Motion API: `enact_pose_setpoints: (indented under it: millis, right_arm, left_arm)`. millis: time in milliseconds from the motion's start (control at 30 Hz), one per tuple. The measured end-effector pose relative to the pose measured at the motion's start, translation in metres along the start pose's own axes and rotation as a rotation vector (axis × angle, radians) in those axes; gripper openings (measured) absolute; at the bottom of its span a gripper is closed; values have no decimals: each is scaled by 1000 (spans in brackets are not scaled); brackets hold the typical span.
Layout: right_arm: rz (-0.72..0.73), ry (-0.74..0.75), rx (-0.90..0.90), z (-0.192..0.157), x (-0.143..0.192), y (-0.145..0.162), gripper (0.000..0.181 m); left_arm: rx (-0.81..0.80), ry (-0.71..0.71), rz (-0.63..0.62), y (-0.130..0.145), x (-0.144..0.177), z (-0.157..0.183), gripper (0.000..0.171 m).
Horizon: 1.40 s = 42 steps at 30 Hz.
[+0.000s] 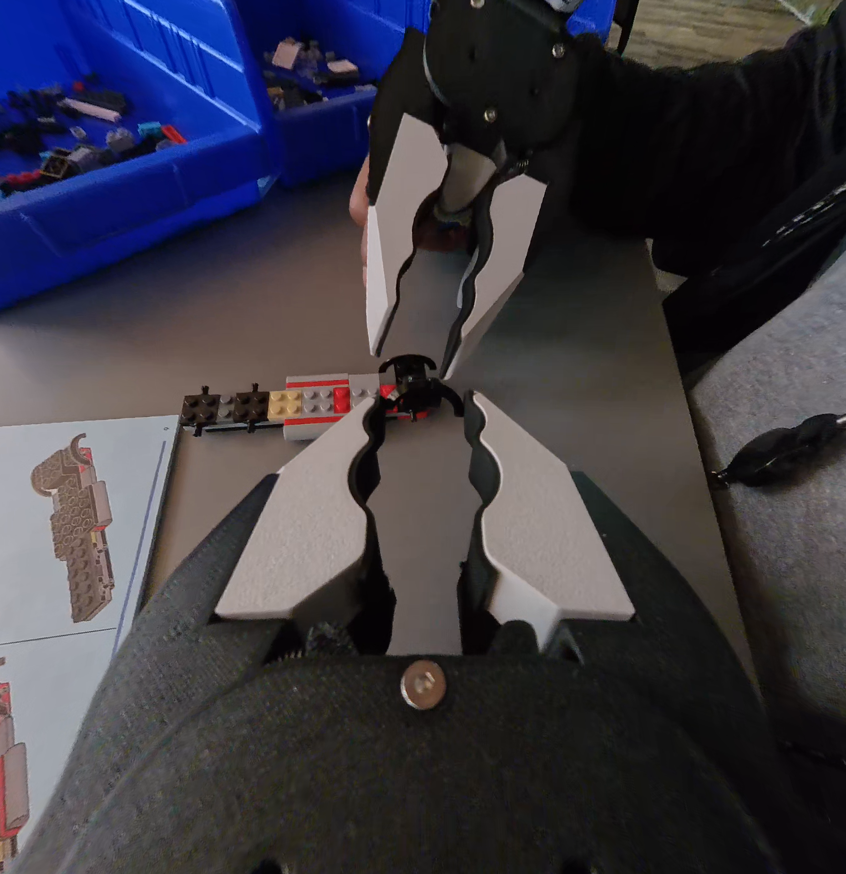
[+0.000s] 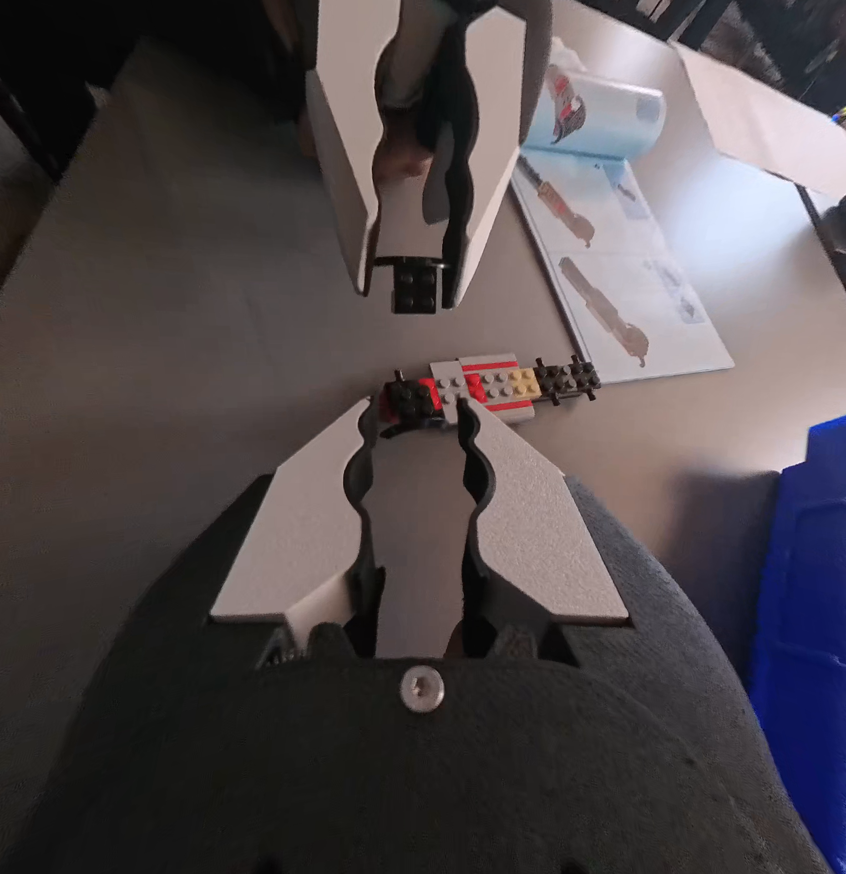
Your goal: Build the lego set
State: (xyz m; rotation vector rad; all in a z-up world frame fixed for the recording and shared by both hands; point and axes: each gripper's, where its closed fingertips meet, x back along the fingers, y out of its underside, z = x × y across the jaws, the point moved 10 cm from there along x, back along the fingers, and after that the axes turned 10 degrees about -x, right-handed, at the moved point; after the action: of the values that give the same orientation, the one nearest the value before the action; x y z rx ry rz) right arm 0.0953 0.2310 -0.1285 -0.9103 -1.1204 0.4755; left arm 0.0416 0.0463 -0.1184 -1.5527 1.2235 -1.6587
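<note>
Black and studded on top, a small wheel-arch piece (image 2: 414, 291) is sitting clamped between the white fingers of the left gripper (image 1: 423, 399), which is gripping it by the curved arches that stick out on either side. The piece is hanging in the air above the grey table (image 1: 269, 307), just over one end of the half-built lego model (image 1: 288, 402).

Facing it, the right gripper (image 2: 414, 402) is standing spread and carrying nothing, its tips reaching in at that same end of the model; I cannot tell whether they are touching the bricks.

The model is lying flat on the table as a long, narrow strip. It is showing black studded plates with little side pins at the far end, then a tan square plate, then grey studs flanked by smooth grey slopes with red stripes, a bright red brick, and a black and red patch under the held piece.

An open instruction booklet (image 1: 57, 520) is lying just beside the pinned end. Blue bins (image 1: 127, 189) of loose pieces are standing farther back on the table.
</note>
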Motion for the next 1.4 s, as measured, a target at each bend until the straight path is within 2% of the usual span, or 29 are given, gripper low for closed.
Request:
enact_pose_setpoints:
  millis: [233,400,600,1067,1400]
  right_arm:
    - [-1,-68,6,8,2,1,40]
    - [-52,-120,26,12,-3,4,43]
    - [-75,-123,55,13,-10,3,36]
    - [179,-22,-96,24,10,-10,30]
    - [46,7,31,10,3,-1,36]
  left_arm:
    - [20,28,-58,2,-6,-1,33]
    - [31,49,-47,2,-6,-2,33]
    - [62,45,-11,2,-2,-5,32]
    - [254,16,257,-1,14,-28,32]
    - [244,17,248,-2,13,-26,33]
